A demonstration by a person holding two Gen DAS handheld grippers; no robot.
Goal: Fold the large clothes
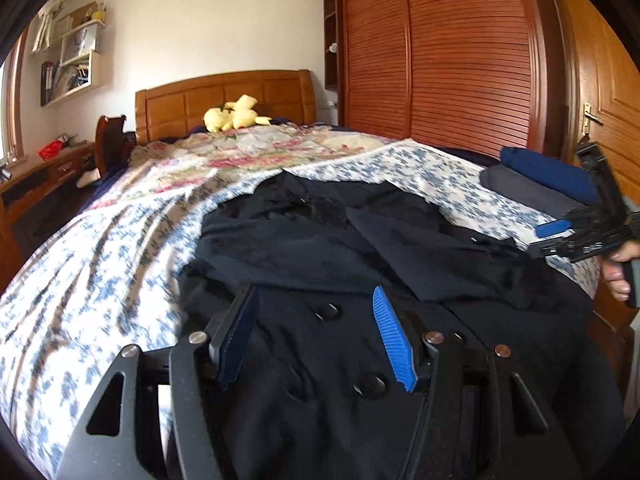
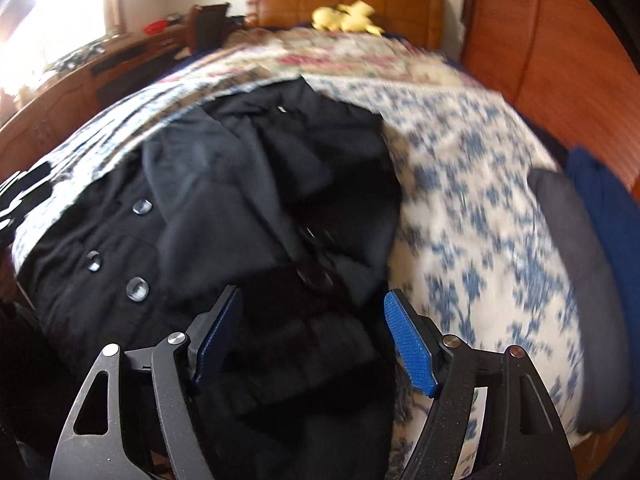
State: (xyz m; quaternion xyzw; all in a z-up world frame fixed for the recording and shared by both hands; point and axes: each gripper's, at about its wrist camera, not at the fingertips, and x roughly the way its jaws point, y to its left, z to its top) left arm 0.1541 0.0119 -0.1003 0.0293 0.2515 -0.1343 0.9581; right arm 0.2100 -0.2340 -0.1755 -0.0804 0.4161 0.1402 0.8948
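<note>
A large black coat [image 1: 360, 264] with round dark buttons lies spread on the bed, its sleeves folded in over the body. It also shows in the right wrist view [image 2: 260, 200]. My left gripper [image 1: 316, 300] is open and empty, hovering just above the coat's lower front near the buttons. My right gripper [image 2: 312, 308] is open and empty above the coat's right side; it also shows at the right edge of the left wrist view [image 1: 560, 236], held by a hand.
The bed has a blue-and-white floral cover [image 1: 100, 264]. Folded grey [image 2: 572, 232] and dark blue [image 2: 604, 208] clothes lie at its right edge. A yellow plush toy [image 1: 234, 118] sits by the wooden headboard. A wooden wardrobe [image 1: 440, 60] stands on the right, a desk [image 1: 36, 180] on the left.
</note>
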